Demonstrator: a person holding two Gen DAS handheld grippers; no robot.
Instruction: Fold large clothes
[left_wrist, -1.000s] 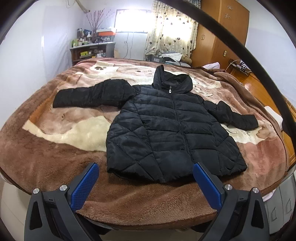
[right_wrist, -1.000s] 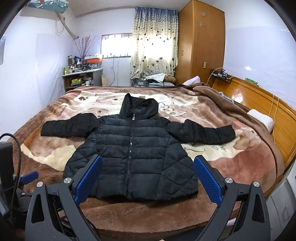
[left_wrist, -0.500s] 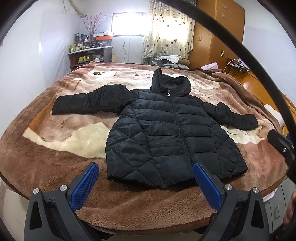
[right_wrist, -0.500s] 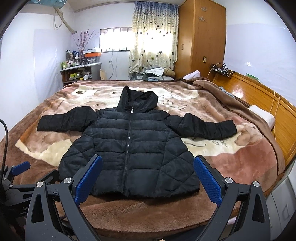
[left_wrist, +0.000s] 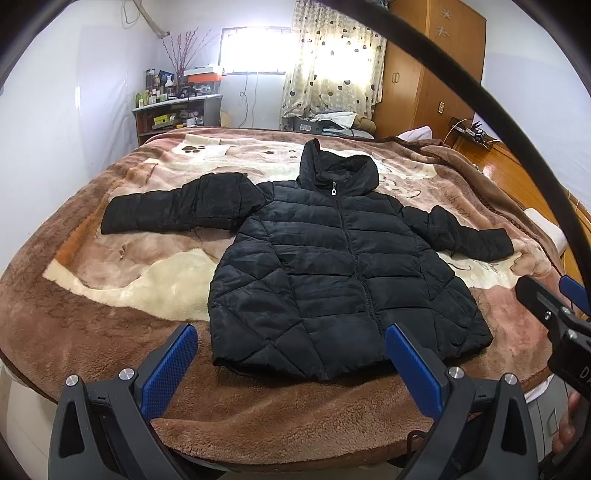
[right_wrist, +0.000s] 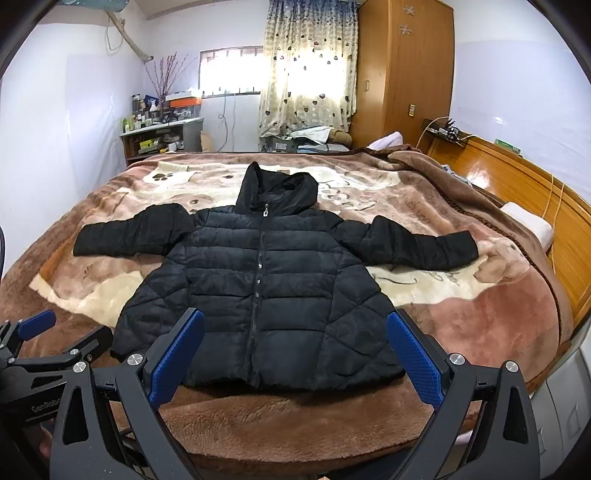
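Note:
A black hooded puffer jacket (left_wrist: 325, 266) (right_wrist: 266, 288) lies flat and zipped on the bed's brown blanket (left_wrist: 110, 295) (right_wrist: 461, 314), sleeves spread to both sides, hood toward the far end. My left gripper (left_wrist: 291, 365) hangs open over the near blanket edge, just short of the jacket's hem, nothing between its blue pads. My right gripper (right_wrist: 295, 354) is open too, its pads framing the hem from above the near edge. In the left wrist view the right gripper's tip (left_wrist: 554, 314) shows at the right edge; in the right wrist view the left gripper (right_wrist: 40, 343) shows at lower left.
A wooden headboard (right_wrist: 535, 206) and a white pillow (right_wrist: 528, 225) run along the bed's right side. A wardrobe (right_wrist: 402, 74), curtained window (right_wrist: 306, 70) and cluttered shelf (right_wrist: 159, 136) stand beyond the far end. A thick black cable (left_wrist: 517, 122) arcs across the left wrist view.
Both grippers have moved closer to the bed, so the jacket looks larger. The right gripper's tip has come into the left wrist view at right. Both stay open.

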